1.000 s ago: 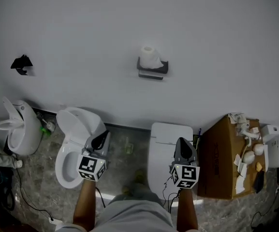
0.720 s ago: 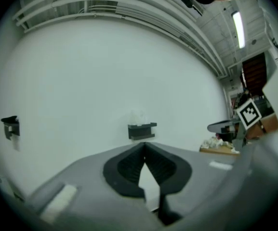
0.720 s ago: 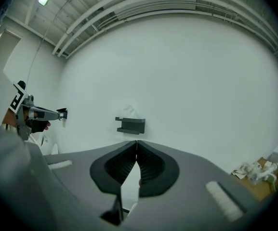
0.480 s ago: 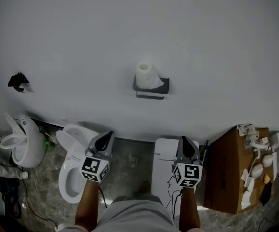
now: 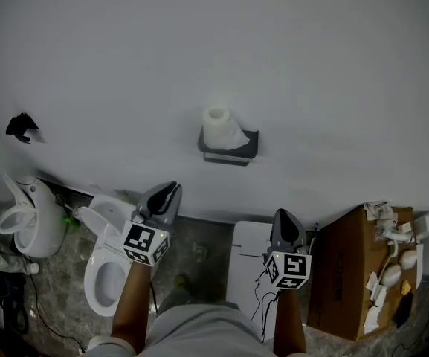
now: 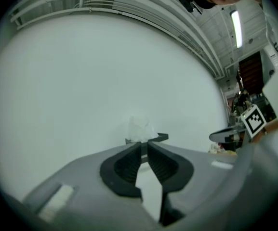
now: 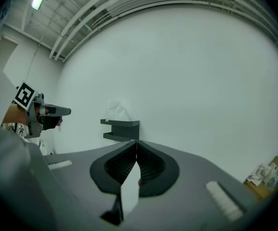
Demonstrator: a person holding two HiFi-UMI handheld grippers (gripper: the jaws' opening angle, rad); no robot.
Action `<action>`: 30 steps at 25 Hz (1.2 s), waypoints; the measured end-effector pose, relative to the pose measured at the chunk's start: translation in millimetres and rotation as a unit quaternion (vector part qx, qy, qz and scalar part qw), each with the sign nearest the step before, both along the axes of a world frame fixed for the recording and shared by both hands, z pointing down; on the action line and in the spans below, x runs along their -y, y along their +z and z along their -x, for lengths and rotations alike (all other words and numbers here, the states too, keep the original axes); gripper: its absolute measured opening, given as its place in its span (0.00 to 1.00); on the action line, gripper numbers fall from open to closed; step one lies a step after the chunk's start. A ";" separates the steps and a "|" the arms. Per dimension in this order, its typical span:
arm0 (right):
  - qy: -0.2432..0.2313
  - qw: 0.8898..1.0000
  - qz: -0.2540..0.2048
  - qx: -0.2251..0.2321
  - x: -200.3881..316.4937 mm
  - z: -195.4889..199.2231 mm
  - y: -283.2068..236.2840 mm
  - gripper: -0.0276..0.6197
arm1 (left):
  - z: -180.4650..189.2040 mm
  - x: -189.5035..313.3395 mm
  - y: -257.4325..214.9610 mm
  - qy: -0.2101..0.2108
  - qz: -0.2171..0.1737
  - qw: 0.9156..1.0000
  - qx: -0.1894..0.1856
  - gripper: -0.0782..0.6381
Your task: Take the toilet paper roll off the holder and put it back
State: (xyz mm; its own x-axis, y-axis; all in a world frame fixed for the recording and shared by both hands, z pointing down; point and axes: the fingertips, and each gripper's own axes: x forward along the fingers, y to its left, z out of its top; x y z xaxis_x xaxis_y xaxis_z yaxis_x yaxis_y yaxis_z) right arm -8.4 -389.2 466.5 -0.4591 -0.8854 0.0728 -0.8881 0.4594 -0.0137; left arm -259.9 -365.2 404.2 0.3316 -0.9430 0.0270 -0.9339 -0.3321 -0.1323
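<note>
A white toilet paper roll (image 5: 218, 129) stands upright on a dark wall holder (image 5: 229, 155) with a loose sheet hanging at its front. Both grippers hang below it, well short of the wall. My left gripper (image 5: 171, 190) points up toward the holder; its jaws are opening, a narrow gap shows between the tips, and nothing is between them. In the left gripper view the roll (image 6: 139, 128) and holder (image 6: 159, 138) sit just beyond the left gripper (image 6: 144, 146). My right gripper (image 5: 285, 216) is shut and empty. The right gripper view shows the roll (image 7: 115, 112) and holder (image 7: 121, 129) ahead of the right gripper (image 7: 137, 142).
On the floor below stand an open white toilet (image 5: 106, 262), another white fixture (image 5: 22, 208) at far left and a closed white toilet (image 5: 247, 262). A cardboard box (image 5: 348, 277) with small items sits at right. A black fitting (image 5: 21, 126) is on the wall at left.
Both grippers have risen toward the wall, the left one farther. The roll and holder now sit lower and closer in the head view. The left jaws have parted slightly.
</note>
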 end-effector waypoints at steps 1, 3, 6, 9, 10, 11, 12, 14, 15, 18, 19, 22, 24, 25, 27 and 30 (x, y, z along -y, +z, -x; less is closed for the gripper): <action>0.003 1.000 0.000 0.000 3.4 -1.9 -0.5 0.05 | -1.8 7.6 -3.6 0.005 -0.003 1.000 0.000 0.16; 0.011 1.000 0.001 -0.002 9.7 -4.8 -0.4 0.05 | -5.2 23.2 -9.8 0.015 -0.009 1.000 0.000 0.20; 0.021 1.000 0.003 -0.005 18.1 -6.3 1.0 0.05 | -9.0 46.1 -16.0 0.030 -0.014 0.999 -0.002 0.26; 0.027 1.000 0.008 -0.009 26.7 -6.7 2.7 0.05 | -11.6 68.5 -19.8 0.039 -0.016 0.999 -0.008 0.29; 0.028 1.000 0.010 -0.010 29.9 -6.5 3.4 0.05 | -12.1 76.4 -20.9 0.040 -0.017 0.999 -0.010 0.30; 0.029 0.999 0.011 -0.012 33.1 -6.1 4.2 0.05 | -12.6 84.1 -22.1 0.042 -0.017 0.999 -0.013 0.31; 0.030 0.999 0.013 -0.013 36.3 -5.5 5.2 0.05 | -13.4 91.8 -23.6 0.044 -0.018 0.999 -0.015 0.32; 0.032 0.999 0.016 -0.014 41.4 -4.6 7.3 0.05 | -15.7 106.4 -26.4 0.050 -0.018 0.998 -0.015 0.35; 0.032 0.999 0.018 -0.015 43.5 -4.3 8.2 0.05 | -16.9 113.5 -27.5 0.053 -0.017 0.998 -0.014 0.37; 0.034 0.999 0.023 -0.016 48.2 -4.7 10.9 0.05 | -20.4 132.9 -29.8 0.062 -0.011 0.998 -0.011 0.42; 0.036 0.999 0.025 -0.016 49.7 -5.9 12.0 0.05 | -21.8 139.1 -29.9 0.064 -0.009 0.998 -0.009 0.43; 0.043 0.999 0.030 -0.016 55.9 -9.1 14.5 0.05 | -25.3 158.6 -28.5 0.073 -0.002 0.997 -0.001 0.46; 0.047 0.998 0.034 -0.016 59.5 -9.6 16.5 0.05 | -26.5 168.9 -28.3 0.080 0.001 0.997 0.002 0.48; 0.049 0.998 0.036 -0.017 61.1 -10.0 17.8 0.05 | -27.3 172.9 -28.9 0.083 0.000 0.997 0.003 0.49; 0.053 0.998 0.039 -0.018 63.7 -11.7 20.5 0.05 | -29.6 179.4 -29.8 0.089 -0.002 0.996 0.002 0.49; 0.058 0.997 0.044 -0.020 65.7 -14.2 24.2 0.05 | -34.4 186.8 -30.2 0.099 -0.002 0.995 0.001 0.52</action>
State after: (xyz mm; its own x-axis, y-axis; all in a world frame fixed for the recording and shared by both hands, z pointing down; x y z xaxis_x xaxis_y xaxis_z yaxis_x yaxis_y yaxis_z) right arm 5.7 -454.9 490.6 -0.3487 -0.9220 0.1683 -0.9360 0.3517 -0.0127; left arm -225.5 -551.9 374.1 0.5113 -0.8591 0.0236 -0.8498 -0.5095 -0.1354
